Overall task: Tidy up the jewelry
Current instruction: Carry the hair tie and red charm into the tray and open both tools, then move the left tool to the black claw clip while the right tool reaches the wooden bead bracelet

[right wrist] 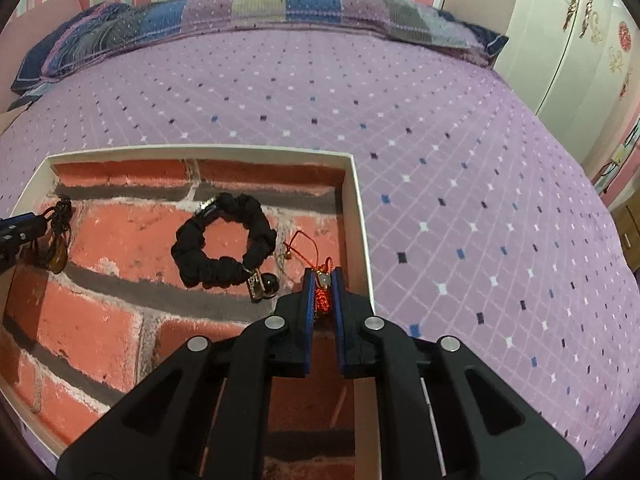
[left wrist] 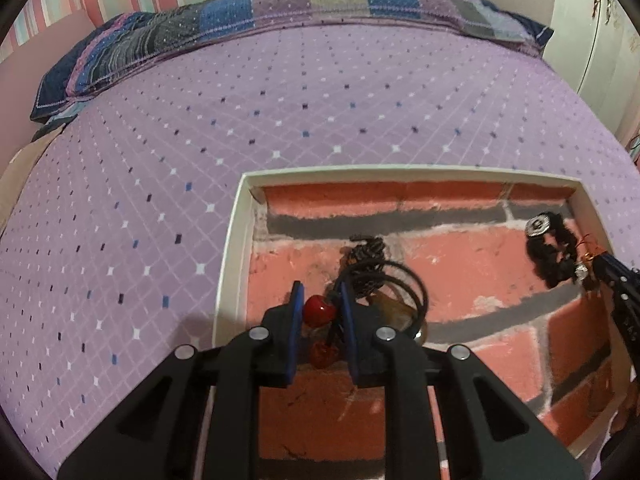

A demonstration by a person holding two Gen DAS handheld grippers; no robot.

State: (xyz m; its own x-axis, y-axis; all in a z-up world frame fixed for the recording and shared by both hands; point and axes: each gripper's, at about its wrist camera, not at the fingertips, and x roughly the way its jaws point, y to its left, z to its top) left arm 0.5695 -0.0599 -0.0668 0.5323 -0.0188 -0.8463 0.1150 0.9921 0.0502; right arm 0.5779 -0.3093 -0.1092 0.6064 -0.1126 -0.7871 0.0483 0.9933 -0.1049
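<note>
Both grippers are hanging over a shallow white-rimmed tray lined with a brick-pattern print, and the tray is sitting on a purple quilted bedspread.

Left gripper — jaws standing narrow, closing on a black cord necklace at its red cherry charms. One red bead is sitting squarely between the blue pads; a second is hanging just below. The cord loops and a knotted black section are trailing off the right-hand pad, dangling over the tray's left half. From the right wrist view the same bundle is showing at the far left edge, with an amber-coloured piece hanging under it.

Right gripper — jaws nearly together, pinching a small red knotted charm with a pale bead at its top. Its thin red string is curling up and left from the fingertips, over the tray's right side close to the right wall.

A black scrunchie bracelet with a silver clasp and a dark round bead is lying flat on the tray floor between the two grippers, touching neither.

A patchwork pillow is lying along the head of the bed.
</note>
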